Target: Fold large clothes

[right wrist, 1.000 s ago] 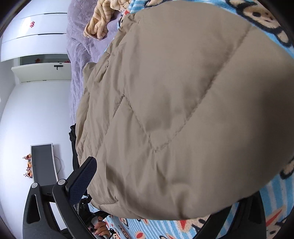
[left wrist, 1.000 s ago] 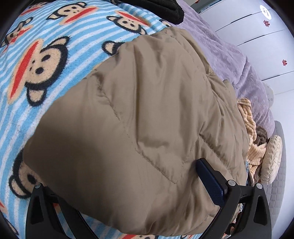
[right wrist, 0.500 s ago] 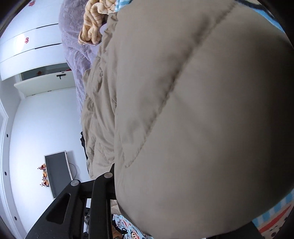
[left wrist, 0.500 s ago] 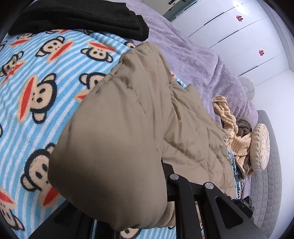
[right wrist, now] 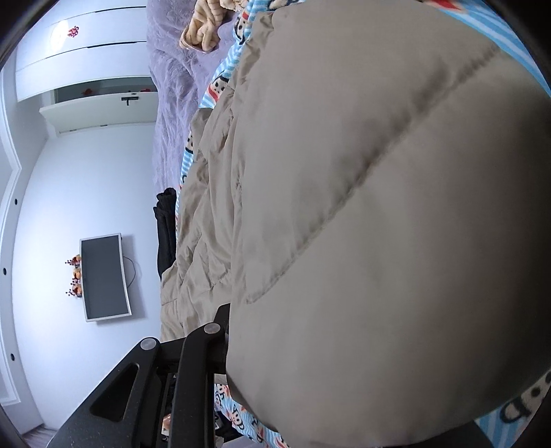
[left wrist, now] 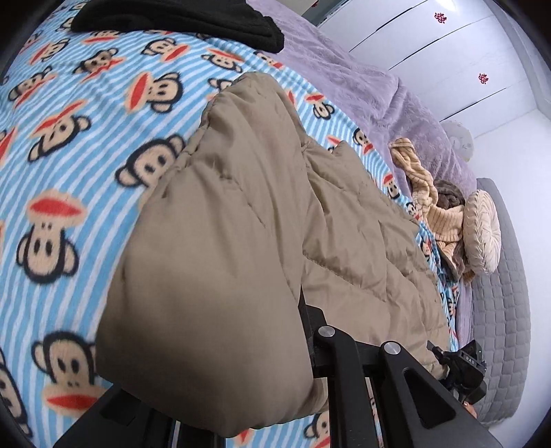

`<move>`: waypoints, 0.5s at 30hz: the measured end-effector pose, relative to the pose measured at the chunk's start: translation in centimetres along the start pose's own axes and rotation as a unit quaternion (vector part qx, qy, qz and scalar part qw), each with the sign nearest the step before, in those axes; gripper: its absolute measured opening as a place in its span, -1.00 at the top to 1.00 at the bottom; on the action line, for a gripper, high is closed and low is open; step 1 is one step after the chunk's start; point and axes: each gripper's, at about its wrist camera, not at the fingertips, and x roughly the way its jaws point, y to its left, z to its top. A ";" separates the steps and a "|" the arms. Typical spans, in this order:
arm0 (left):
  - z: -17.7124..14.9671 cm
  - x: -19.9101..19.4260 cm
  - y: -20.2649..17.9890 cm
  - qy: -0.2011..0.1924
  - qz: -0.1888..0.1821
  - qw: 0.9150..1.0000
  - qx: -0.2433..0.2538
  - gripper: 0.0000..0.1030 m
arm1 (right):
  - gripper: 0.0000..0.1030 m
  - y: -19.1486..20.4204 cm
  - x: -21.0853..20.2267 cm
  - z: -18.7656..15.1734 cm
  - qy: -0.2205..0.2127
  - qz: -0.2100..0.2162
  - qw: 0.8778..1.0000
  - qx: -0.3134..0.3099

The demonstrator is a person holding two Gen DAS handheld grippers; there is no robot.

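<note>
Khaki quilted jacket [left wrist: 220, 262], puffy and stitched in panels, lies on a blue-striped monkey-print blanket [left wrist: 79, 144] covering the bed; a raised fold bulges close to both lenses. Left gripper [left wrist: 241, 389] and right gripper [right wrist: 282, 365] each appear clamped on a thick edge of this fold, though the padding hides the fingertips. The step in hand is judged to be carrying one portion over the rest. Next, both grippers should likely travel together, lay the fold flat, then let go. Black clothing [left wrist: 179, 17] lies beyond.
</note>
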 end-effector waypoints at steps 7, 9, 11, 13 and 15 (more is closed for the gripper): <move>-5.7 -3.4 4.0 0.032 0.004 0.999 -0.010 0.68 | 0.51 -2.9 -2.8 -7.5 0.003 -0.013 1.000 0.025; -6.8 -4.0 4.6 0.040 0.015 0.999 -0.003 0.68 | 0.51 -3.7 -3.4 -9.4 0.003 -0.017 0.999 0.033; -7.4 -4.1 5.5 0.046 0.038 0.998 0.000 0.55 | 0.51 -4.2 -3.9 -11.3 0.001 -0.024 0.999 0.043; -7.7 -4.3 6.6 0.048 0.067 0.997 -0.008 0.26 | 0.47 -4.5 -4.2 -12.4 -0.003 -0.035 0.998 0.046; -7.8 -5.0 7.7 0.042 0.087 0.995 -0.021 0.10 | 0.35 -5.1 -4.1 -13.2 -0.006 -0.049 0.997 0.057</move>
